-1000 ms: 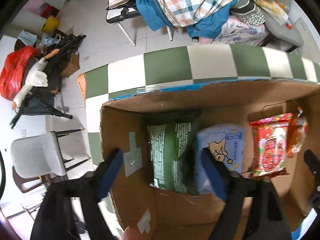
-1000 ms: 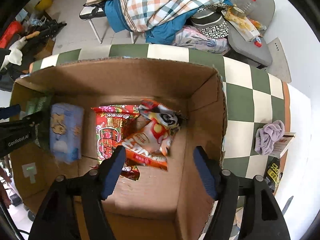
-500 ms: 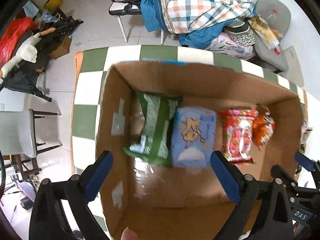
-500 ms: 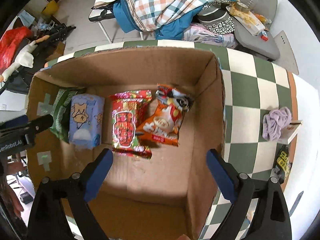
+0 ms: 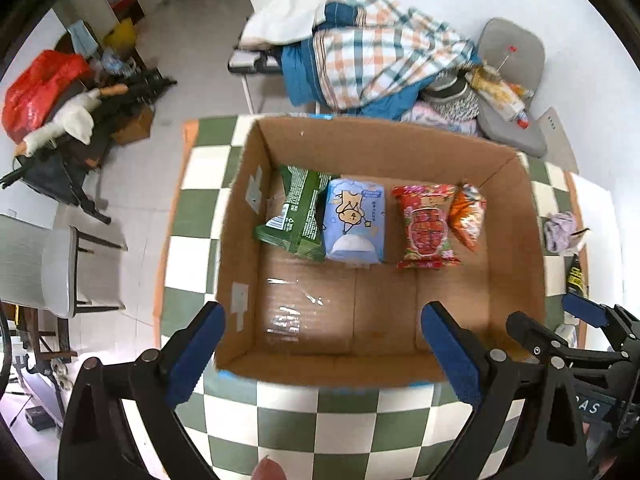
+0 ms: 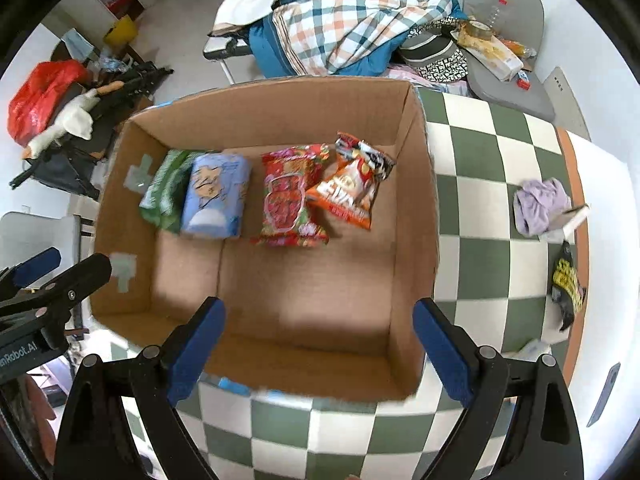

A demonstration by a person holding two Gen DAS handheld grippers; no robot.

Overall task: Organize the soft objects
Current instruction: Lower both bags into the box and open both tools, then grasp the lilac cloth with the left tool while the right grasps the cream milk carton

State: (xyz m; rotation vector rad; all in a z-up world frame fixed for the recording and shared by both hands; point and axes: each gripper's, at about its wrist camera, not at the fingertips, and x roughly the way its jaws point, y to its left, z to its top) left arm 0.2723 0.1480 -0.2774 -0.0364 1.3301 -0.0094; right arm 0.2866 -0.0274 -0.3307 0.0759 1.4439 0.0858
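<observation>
Four soft packets lie in a row along the far side of the open brown cardboard box [image 6: 416,216]: a green foil bag [image 6: 162,194], a pale blue tissue pack [image 6: 216,198], a red printed snack bag [image 6: 290,196] and an orange snack pouch [image 6: 352,184] leaning on it. The left gripper [image 5: 320,344] and right gripper [image 6: 316,340] hang spread wide and empty above the near rim, so this looks like a pause between placements. Likely next is reaching right for the crumpled lilac cloth [image 6: 538,204] or black-and-yellow packet [image 6: 568,284] on the green-and-white checked tablecloth [image 6: 480,168].

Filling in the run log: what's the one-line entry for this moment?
left hand-held gripper: open, empty | right hand-held gripper: open, empty | cardboard box: four packets in row | purple cloth: on table outside box
</observation>
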